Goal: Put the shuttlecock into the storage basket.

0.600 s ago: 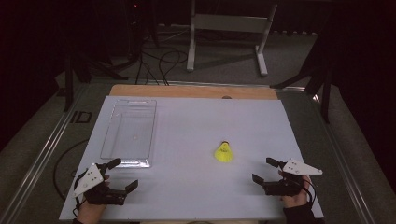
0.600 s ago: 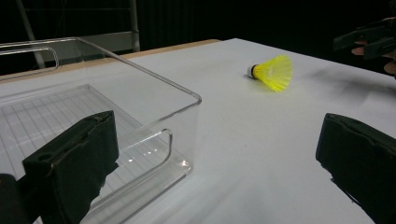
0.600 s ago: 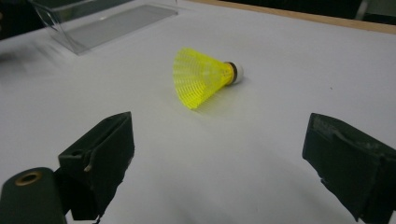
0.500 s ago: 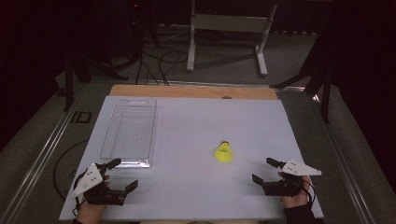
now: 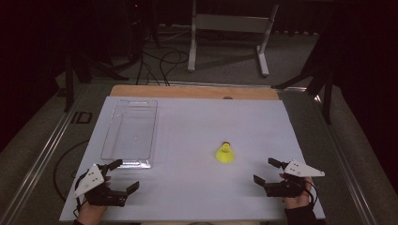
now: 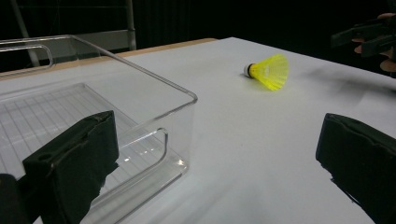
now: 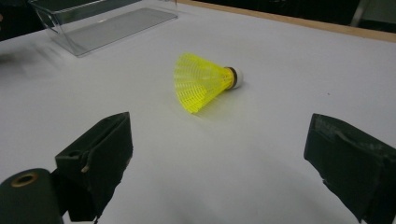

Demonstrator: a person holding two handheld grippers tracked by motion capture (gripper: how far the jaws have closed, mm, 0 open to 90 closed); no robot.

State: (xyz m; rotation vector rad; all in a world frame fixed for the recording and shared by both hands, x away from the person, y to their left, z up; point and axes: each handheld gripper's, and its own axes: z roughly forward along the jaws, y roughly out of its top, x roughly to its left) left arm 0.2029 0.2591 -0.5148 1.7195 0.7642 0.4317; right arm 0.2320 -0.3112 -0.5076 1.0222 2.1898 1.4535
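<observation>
On white table (image 5: 187, 122), mid-right: small yellow plastic shuttlecock (image 5: 225, 153) lying on side, untouched | clear plastic box (image 5: 130, 132) at left, nothing inside | L gripper (image 5: 120, 174) + R gripper (image 5: 265, 169) wide open, holding nothing | prob. just starting: grab + drop in box left to do

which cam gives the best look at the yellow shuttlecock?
Right gripper view: the shuttlecock lies on its side close ahead, skirt mesh and white cork sharp. Left gripper view shows it smaller, farther off. High view shows it as a small yellow cone.

Black two-jaw grippers (image 5: 119, 176) (image 5: 269, 171) – grey three-cornered plates, dark sleeves
</observation>
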